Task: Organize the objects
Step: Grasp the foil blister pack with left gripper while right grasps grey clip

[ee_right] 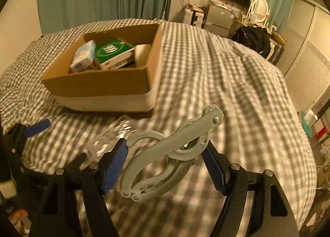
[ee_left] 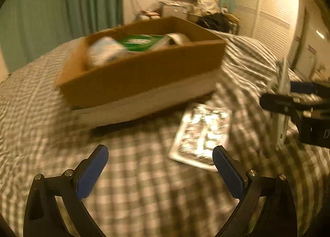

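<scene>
The grey folding hanger (ee_right: 165, 154) sits clamped in the right gripper (ee_right: 165, 166), lifted above the bed (ee_right: 237, 92). The left gripper (ee_left: 160, 173) hangs spread wide, holding nothing, beside a silvery packet (ee_left: 202, 133) lying just before the cardboard box (ee_right: 103, 84).

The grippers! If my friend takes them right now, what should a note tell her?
Left gripper: open, empty, above the checked bed cover.
Right gripper: shut on the grey folding hanger.
Cardboard box on the bed holds a tissue pack, a green box and a white item.
Left to do: box the hanger, then the shiny packet beside the box.
</scene>
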{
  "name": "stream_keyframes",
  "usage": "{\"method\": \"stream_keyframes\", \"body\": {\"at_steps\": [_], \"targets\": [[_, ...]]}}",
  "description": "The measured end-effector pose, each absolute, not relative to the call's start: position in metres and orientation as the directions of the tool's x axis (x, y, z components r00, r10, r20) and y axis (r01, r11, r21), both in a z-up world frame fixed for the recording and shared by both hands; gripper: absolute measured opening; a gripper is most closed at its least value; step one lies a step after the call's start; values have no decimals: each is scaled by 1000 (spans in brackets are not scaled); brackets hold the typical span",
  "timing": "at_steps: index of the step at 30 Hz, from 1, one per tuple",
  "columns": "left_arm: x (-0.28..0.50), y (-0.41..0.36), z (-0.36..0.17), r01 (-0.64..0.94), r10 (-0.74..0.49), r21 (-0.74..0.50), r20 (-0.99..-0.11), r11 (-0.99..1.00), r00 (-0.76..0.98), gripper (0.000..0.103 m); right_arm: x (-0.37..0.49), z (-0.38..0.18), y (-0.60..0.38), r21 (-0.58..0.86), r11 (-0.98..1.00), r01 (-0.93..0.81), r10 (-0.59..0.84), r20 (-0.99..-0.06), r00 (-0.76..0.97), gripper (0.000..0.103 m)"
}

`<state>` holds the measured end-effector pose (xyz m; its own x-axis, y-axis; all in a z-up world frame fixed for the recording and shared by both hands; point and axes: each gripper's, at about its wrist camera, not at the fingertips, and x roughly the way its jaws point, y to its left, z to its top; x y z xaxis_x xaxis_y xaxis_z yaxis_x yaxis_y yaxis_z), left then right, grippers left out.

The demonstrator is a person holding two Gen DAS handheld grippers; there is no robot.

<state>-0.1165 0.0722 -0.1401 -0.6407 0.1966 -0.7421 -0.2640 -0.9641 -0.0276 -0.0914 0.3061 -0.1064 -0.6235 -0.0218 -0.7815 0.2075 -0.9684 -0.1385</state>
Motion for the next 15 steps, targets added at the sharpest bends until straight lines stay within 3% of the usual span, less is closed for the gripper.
{"method": "stream_keyframes", "body": {"at_steps": [8,9,12,15], "targets": [[-150,121,-174,-351,244,-37,-786,-936,-568,102,-112,-128,331,-63,-977,203,-67,-816,-574,73],[-152,119,-176,-356,274,-70,-779,-932,-565,100,-113,-131,334,-50,-978,202,-76,-820,-568,73],[-155,111,-179,-365,329,-138,-780,-921,-533,79,-116,-136,338,-23,-980,199,-94,-826,-556,73],[-154,105,-178,-347,328,-158,-794,-924,-512,74,-115,-136,335,-30,-979,203,-90,-825,-558,73]]}}
